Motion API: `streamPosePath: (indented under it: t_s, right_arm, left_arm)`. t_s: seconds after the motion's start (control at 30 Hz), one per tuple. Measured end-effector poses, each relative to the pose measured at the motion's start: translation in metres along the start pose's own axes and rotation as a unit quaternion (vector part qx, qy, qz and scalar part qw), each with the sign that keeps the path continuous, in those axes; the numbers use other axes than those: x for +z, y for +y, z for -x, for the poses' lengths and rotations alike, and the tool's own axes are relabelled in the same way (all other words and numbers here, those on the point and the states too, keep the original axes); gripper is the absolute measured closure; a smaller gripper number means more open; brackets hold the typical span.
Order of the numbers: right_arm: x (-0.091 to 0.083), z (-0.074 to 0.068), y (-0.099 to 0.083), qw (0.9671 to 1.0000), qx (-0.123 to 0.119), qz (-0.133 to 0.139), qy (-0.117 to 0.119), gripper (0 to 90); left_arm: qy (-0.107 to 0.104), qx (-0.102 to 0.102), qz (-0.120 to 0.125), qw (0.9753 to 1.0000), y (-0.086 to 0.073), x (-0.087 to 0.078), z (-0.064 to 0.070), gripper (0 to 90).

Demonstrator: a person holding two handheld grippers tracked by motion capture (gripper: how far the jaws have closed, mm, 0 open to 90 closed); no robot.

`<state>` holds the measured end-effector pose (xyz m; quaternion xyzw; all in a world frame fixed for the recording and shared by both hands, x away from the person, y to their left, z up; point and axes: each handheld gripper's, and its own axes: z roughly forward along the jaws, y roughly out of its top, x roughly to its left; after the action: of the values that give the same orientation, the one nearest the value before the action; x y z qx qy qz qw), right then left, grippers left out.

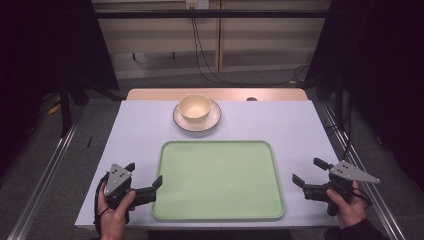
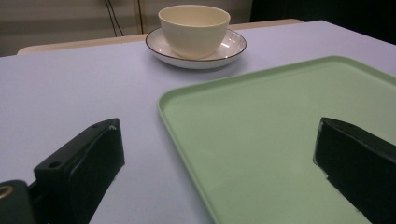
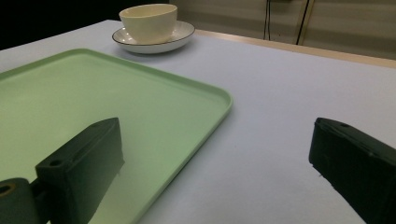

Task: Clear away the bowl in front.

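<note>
Bowl sits upright on the plate, at the far-centre of the table, just beyond the tray far rim w/ a strip of bare table between. From your tongs it lies straight ahead & inward: fwd-right of the left gripper, fwd-left of the right gripper. It's round, so no long axis to line up on. Left looks a bit nearer, judging by the high view. Both grippers rest at the near tray corners, jaws wide apart, holding nothing. Tray is empty, so you've got open room to cross over it; mind its raised rim & the plate lip when you come in low.
</note>
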<state>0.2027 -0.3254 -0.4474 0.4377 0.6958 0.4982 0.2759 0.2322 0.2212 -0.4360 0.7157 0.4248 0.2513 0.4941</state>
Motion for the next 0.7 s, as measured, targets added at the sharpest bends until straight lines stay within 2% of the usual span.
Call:
streamPosePath:
  t_s: [0.23,0.37,0.43,0.53,0.57,0.7]
  right_arm:
    - [-0.0003,-0.0004,-0.0009,1.0000,0.001,0.005,0.006,2.0]
    - [-0.0004,-0.0004,-0.0019,1.0000,-0.004,0.008,0.003,1.8]
    - [-0.0004,-0.0005,-0.0022,1.0000,-0.006,0.006,0.004,1.8]
    - [-0.0005,-0.0007,-0.0023,0.9999,-0.008,0.008,0.007,1.5]
    - [-0.0001,-0.0006,-0.0024,0.9999,-0.009,0.007,0.006,1.5]
    - [0.0001,-0.0011,-0.0027,0.9998,-0.013,0.006,0.011,1.4]
  left_arm:
    - [0.003,-0.005,0.003,1.0000,0.0002,0.0008,0.0019,1.9]
    - [-0.006,0.003,-0.002,1.0000,0.0009,0.0009,0.0014,1.9]
    - [-0.006,-0.005,0.002,1.0000,0.0009,0.0019,0.0039,1.9]
    - [-0.009,-0.006,0.001,0.9999,0.0015,0.0019,0.0050,2.0]
    - [-0.020,-0.010,0.004,0.9997,0.0020,0.0018,0.0050,1.4]
    - [-0.021,-0.008,0.002,0.9997,0.0029,0.0033,0.0051,2.8]
